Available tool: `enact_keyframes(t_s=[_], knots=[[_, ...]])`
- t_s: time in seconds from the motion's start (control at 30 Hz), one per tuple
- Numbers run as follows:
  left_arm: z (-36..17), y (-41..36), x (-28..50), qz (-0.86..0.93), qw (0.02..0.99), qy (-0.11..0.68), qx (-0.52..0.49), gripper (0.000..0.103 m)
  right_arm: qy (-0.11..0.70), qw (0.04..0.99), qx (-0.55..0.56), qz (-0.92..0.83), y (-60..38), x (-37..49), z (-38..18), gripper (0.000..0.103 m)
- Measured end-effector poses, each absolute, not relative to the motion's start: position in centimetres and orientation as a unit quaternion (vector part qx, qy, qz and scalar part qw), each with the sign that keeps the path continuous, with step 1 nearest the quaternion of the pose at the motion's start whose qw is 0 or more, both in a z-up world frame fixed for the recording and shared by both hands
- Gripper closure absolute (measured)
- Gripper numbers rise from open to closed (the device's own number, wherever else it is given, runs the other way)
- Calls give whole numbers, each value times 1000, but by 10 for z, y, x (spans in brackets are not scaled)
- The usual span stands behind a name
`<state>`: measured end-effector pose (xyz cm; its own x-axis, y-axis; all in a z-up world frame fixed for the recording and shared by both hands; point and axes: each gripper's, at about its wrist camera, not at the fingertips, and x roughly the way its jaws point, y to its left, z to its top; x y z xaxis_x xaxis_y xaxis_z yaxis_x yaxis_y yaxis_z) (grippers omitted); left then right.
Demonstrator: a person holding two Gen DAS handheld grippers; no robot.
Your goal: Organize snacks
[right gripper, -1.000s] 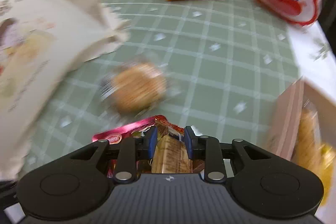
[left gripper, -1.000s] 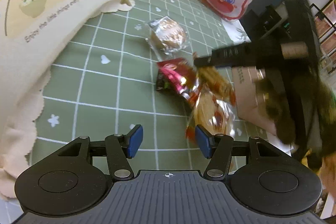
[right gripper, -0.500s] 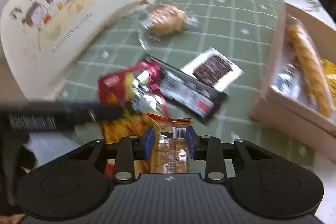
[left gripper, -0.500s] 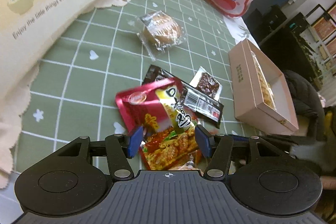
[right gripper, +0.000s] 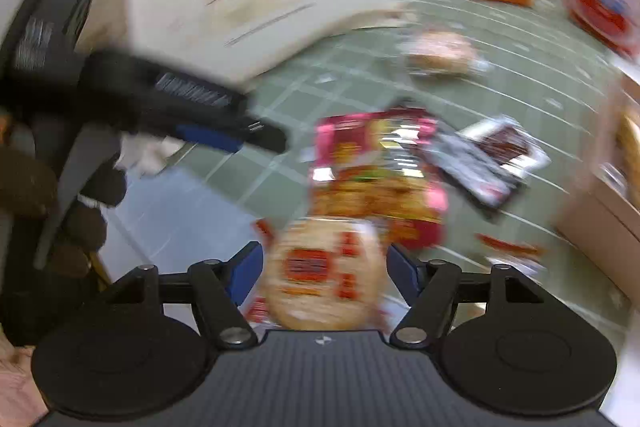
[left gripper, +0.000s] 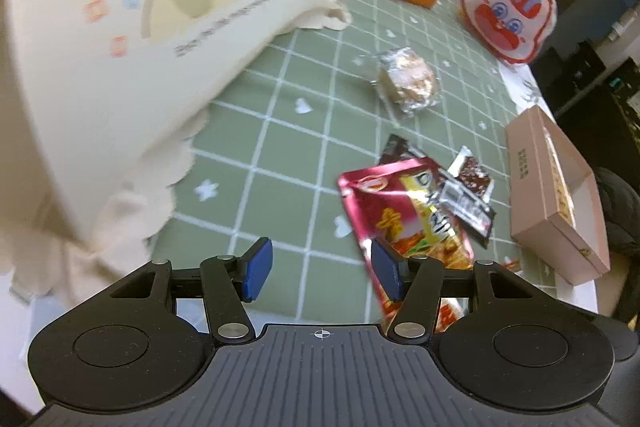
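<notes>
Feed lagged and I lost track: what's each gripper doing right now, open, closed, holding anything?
Left gripper: open, holding nothing, beside the red snack bag.
Right gripper: open, fingers either side of a round cracker packet; contact lost in blur.

My red snack packet (left gripper: 404, 211): glossy foil. Pink box (left gripper: 556, 203): matt, probably cardboard. Tablecloth (left gripper: 288, 155): smooth, matt.

Black left gripper (left gripper: 316, 269); blue pads (left gripper: 258, 264); silver screws; ribbed housing.
</notes>
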<state>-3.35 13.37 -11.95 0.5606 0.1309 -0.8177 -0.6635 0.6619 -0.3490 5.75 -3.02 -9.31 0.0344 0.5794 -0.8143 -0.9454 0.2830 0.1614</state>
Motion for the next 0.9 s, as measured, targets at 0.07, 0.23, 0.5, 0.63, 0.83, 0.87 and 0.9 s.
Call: enact_keyframes(t_s=[0.07,0.23,0.5,0.63,0.83,0.87,0.9], knots=[[-119,132,-41,252,813,403,-335,43,396,678,-259,563,-16,41,-102,33],[-120,128,-48,255,812,402,-338,43,317,703,-346,535,-27,30,-112,33],[-124,122,-42,233,814,396,-354,43,382,718,-241,530,-53,103,-80,26],[-122,130,-53,246,811,394,-356,43,382,727,-207,532,-24,116,-87,21],[-117,146,-65,272,810,395,-338,43,468,679,-160,542,7,111,-119,22],[-117,147,-63,272,811,396,-334,43,475,656,-150,567,5,104,-118,22],[-117,147,-60,271,813,397,-329,43,472,644,-149,583,3,96,-117,23]])
